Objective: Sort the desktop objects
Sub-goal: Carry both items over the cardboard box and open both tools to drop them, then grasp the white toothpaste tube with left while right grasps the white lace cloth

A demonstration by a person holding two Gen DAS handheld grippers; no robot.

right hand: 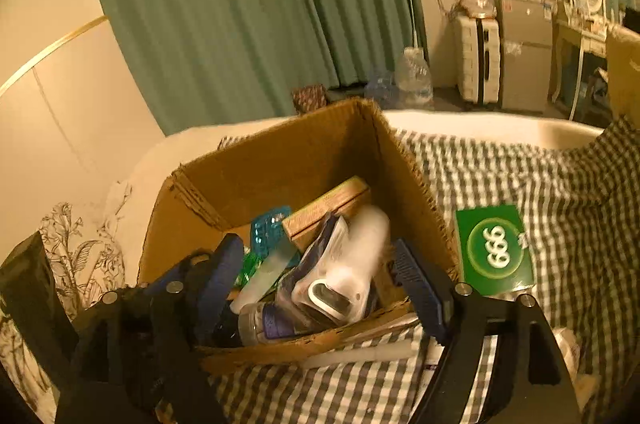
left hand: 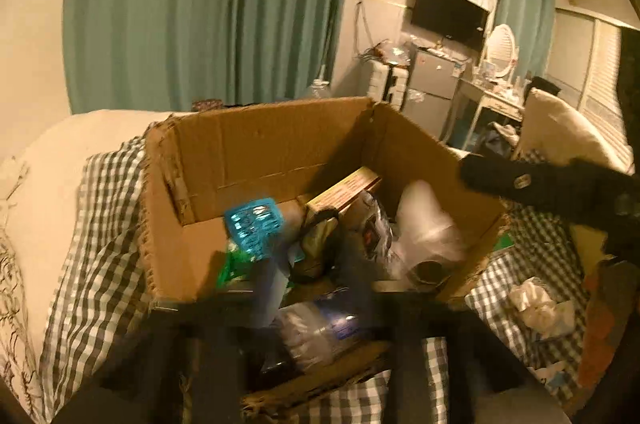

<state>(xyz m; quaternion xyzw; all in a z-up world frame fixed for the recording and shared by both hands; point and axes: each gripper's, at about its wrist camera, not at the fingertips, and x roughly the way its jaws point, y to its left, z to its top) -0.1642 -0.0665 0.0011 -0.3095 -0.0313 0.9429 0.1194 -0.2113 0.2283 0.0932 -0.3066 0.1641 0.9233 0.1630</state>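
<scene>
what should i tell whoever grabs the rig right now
Left gripper: open, empty, over the near edge of the brown cardboard box.
Right gripper: open, empty, at the same box.
In the box: white plastic device, blue patterned packet, yellow-tan flat carton, clear bottle with purple label.
Still out on the checked cloth: green "666" packet, crumpled white tissue.
Left to do: box those two.

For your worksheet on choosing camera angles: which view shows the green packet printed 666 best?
The right wrist view: the flat green packet with white 666 lies in full sight on the checked cloth, beside the brown cardboard box. The left wrist view shows only a green sliver past the box's right corner.
</scene>
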